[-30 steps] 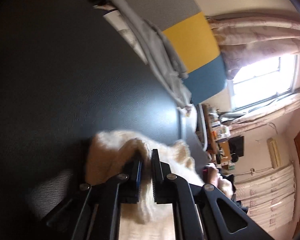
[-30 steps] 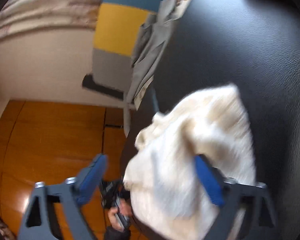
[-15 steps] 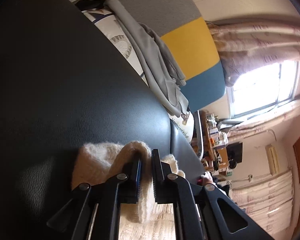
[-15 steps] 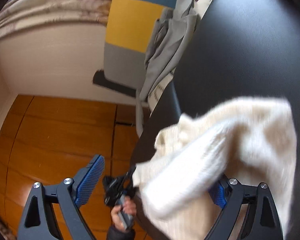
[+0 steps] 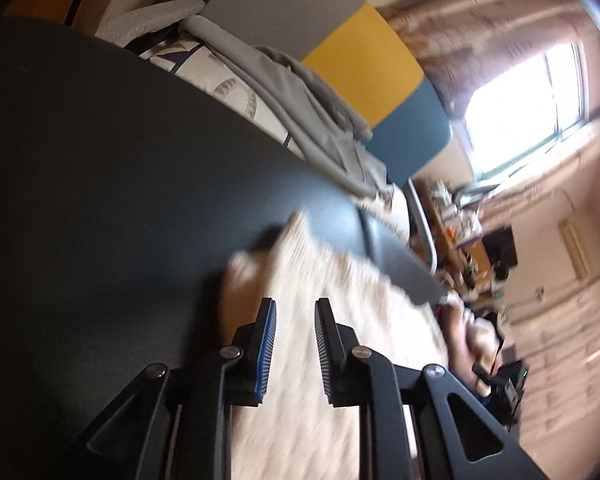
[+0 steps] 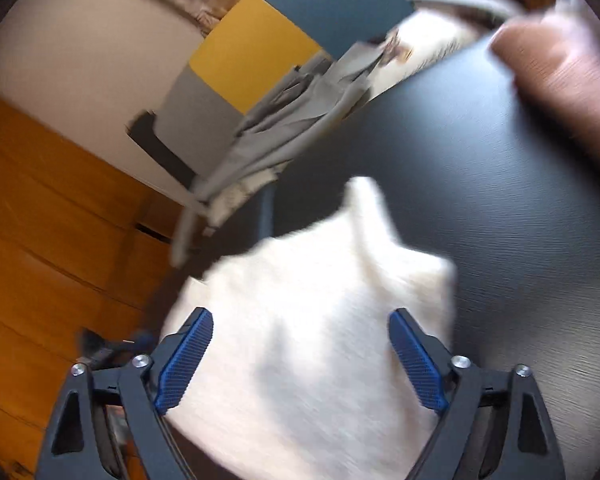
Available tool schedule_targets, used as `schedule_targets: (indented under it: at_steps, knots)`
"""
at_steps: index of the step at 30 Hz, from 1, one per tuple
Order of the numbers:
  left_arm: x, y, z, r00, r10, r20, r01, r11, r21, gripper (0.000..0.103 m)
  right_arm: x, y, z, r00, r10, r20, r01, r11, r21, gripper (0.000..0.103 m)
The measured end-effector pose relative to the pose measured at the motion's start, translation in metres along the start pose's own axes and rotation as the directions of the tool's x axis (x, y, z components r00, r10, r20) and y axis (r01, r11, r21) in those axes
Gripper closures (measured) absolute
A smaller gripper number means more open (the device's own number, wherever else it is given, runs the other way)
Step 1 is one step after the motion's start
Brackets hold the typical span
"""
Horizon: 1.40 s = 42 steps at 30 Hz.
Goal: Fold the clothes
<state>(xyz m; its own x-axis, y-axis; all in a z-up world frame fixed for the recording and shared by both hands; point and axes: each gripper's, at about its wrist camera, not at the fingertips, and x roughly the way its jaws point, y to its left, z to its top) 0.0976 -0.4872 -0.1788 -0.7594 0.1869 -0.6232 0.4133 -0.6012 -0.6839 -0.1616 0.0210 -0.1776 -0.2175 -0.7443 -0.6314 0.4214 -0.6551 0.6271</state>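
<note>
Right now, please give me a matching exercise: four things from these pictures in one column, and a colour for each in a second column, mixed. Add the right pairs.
Things:
1. knitted garment
2. table top
3. draped cloth at the table's far edge
4. floor

Colours:
A. grey
B. orange-brown
C. cream
D. nearly black

Pairs: 1-C, 2-D, 3-A, 4-B

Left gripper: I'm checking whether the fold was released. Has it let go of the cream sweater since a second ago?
Yes. The left gripper is opening, clear of the cream sweater.
</note>
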Motion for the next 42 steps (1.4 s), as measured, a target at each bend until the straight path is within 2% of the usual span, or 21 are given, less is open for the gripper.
schedule_targets:
  at_steps: [3, 5, 7, 10, 12, 14, 16, 18, 19, 23, 25, 27, 28, 30, 33, 37, 40, 42]
  knots:
    - [-0.008, 0.011, -0.024, 1.000, -0.011, -0.025, 0.011, 1.000, 0.005, 0.082, -0.021, -0.016, -0.022, 0.996, -0.086, -0.014, 0.086, 0.996, -0.026, 0.041]
    - [-0.012, 0.017, -0.035, 0.999, -0.038, -0.028, 0.038, 0.999, -0.011, 0.081, -0.023, -0.027, -0.028, 0.994, -0.102, -0.033, 0.102, 0.995, -0.011, 0.042]
    - [-0.014, 0.020, -0.044, 0.998, -0.063, -0.027, 0.062, 0.998, -0.015, 0.078, -0.022, -0.032, -0.035, 0.994, -0.095, -0.053, 0.096, 0.995, 0.006, 0.048]
    - [-0.011, 0.015, -0.050, 0.998, -0.055, -0.041, 0.056, 0.998, 0.015, 0.077, -0.010, -0.025, -0.043, 0.987, -0.131, -0.095, 0.127, 0.991, -0.044, 0.063]
    - [-0.008, 0.011, -0.051, 0.996, -0.064, -0.065, 0.067, 0.997, 0.039, 0.077, -0.008, -0.015, -0.048, 0.976, -0.195, -0.100, 0.185, 0.977, -0.108, 0.078]
    - [-0.005, 0.005, -0.052, 0.994, -0.066, -0.092, 0.073, 0.995, 0.066, 0.080, -0.012, -0.005, -0.048, 0.970, -0.227, -0.086, 0.212, 0.964, -0.161, 0.083]
    - [-0.007, -0.006, -0.054, 0.994, -0.062, -0.092, 0.074, 0.988, 0.132, 0.100, -0.018, 0.004, -0.049, 0.966, -0.250, -0.070, 0.232, 0.951, -0.206, 0.086]
    - [-0.012, -0.015, -0.057, 0.996, -0.052, -0.076, 0.065, 0.982, 0.177, 0.103, -0.025, 0.014, -0.049, 0.963, -0.264, -0.055, 0.244, 0.938, -0.246, 0.090]
    - [-0.016, -0.017, -0.059, 0.996, -0.055, -0.064, 0.066, 0.980, 0.186, 0.103, -0.030, 0.019, -0.049, 0.963, -0.266, -0.047, 0.246, 0.934, -0.259, 0.091]
    - [-0.052, -0.014, -0.071, 0.988, -0.152, 0.010, 0.148, 0.973, 0.180, 0.103, -0.049, 0.025, -0.056, 0.968, -0.249, -0.014, 0.238, 0.939, -0.251, 0.092]
    - [-0.060, -0.011, -0.079, 0.995, -0.098, 0.019, 0.092, 0.975, 0.203, 0.103, -0.049, 0.024, -0.062, 0.967, -0.255, -0.018, 0.244, 0.941, -0.233, 0.092]
    - [-0.057, 0.003, -0.078, 0.999, -0.045, 0.020, 0.041, 0.985, 0.170, 0.101, -0.026, 0.015, -0.068, 0.959, -0.277, -0.056, 0.261, 0.944, -0.202, 0.092]
    - [-0.055, 0.011, -0.075, 1.000, -0.013, 0.022, 0.010, 0.989, 0.149, 0.090, -0.018, 0.008, -0.073, 0.956, -0.286, -0.069, 0.269, 0.944, -0.191, 0.092]
    - [-0.050, 0.024, -0.065, 0.997, 0.075, 0.028, -0.078, 0.990, 0.119, 0.087, -0.008, 0.000, -0.078, 0.956, -0.284, -0.078, 0.269, 0.949, -0.166, 0.092]
    - [-0.045, 0.026, -0.052, 1.000, 0.007, 0.008, -0.008, 0.991, 0.130, 0.082, -0.004, 0.004, -0.077, 0.954, -0.294, -0.065, 0.279, 0.944, -0.173, 0.092]
    - [-0.028, 0.012, -0.039, 0.998, -0.005, -0.064, 0.018, 0.979, 0.205, 0.077, 0.003, 0.009, -0.077, 0.946, -0.318, -0.070, 0.298, 0.931, -0.209, 0.090]
    - [-0.012, 0.014, -0.031, 0.991, -0.026, -0.135, 0.053, 0.977, 0.205, 0.074, 0.004, 0.007, -0.078, 0.947, -0.315, -0.071, 0.295, 0.933, -0.206, 0.089]
    - [-0.001, 0.015, -0.028, 0.985, -0.007, -0.172, 0.043, 0.977, 0.207, 0.074, 0.005, 0.006, -0.078, 0.947, -0.312, -0.071, 0.293, 0.935, -0.203, 0.088]
